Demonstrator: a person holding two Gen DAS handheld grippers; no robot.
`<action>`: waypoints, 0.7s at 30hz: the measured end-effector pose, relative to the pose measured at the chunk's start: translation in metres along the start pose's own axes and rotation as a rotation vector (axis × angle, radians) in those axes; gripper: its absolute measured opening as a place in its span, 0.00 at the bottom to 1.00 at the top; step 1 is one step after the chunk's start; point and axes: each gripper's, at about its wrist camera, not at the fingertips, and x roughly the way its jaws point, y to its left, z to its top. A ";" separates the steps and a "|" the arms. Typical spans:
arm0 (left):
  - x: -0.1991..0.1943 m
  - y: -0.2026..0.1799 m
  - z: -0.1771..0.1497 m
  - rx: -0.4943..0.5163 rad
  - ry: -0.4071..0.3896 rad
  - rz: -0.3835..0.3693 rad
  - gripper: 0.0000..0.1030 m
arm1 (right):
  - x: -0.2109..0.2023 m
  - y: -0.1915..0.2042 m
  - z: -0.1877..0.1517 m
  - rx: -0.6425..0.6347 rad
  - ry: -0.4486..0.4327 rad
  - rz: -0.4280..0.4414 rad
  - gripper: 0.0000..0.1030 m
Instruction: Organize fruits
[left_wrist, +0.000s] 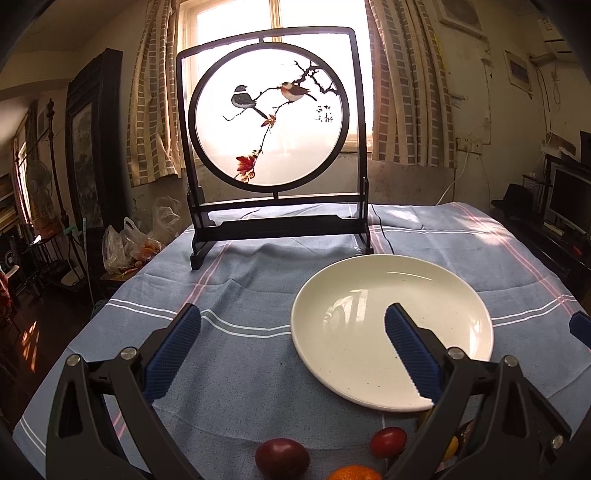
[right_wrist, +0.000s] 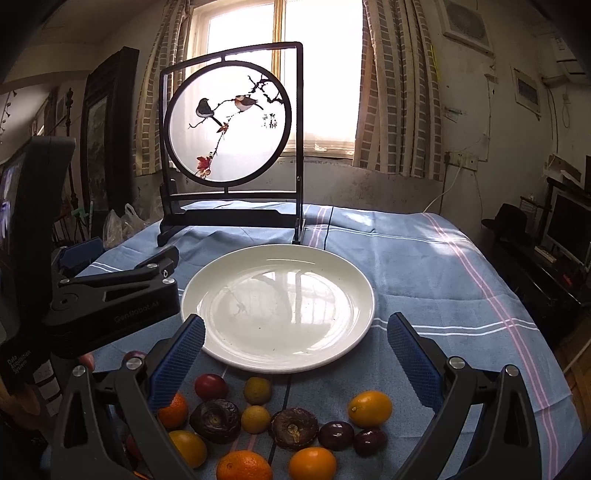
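Right wrist view: right tongs (right_wrist: 295, 343) spread wide, holding nothing, poised above loose fruits (right_wrist: 273, 424) (oranges, yellow citrus, dark round pieces) lying on the table (right_wrist: 424, 266) just below and between the fingers; empty white plate (right_wrist: 279, 310) directly ahead, touching none. Left tongs (left_wrist: 291, 354), likewise wide open and empty, hang just left of the plate, so the right pair is nearer most fruit. Framed bird screen (right_wrist: 229, 147) stands beyond the plate, clear of the path.

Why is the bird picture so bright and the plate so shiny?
In both views the window shines from behind the bird screen, so it glows and its frame goes dark; in the right wrist view the plate mirrors the window as glare; the fisheye lens bends the walls and darkens the corners.
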 end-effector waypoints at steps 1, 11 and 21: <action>-0.001 -0.001 0.000 0.010 -0.008 0.008 0.95 | 0.001 0.000 0.000 0.003 0.007 0.005 0.97; -0.013 -0.007 -0.001 0.051 -0.032 0.016 0.95 | 0.001 0.002 0.001 -0.009 0.021 0.014 0.97; -0.046 0.016 -0.012 0.021 -0.024 0.069 0.95 | -0.023 0.003 0.004 -0.008 0.015 0.023 0.97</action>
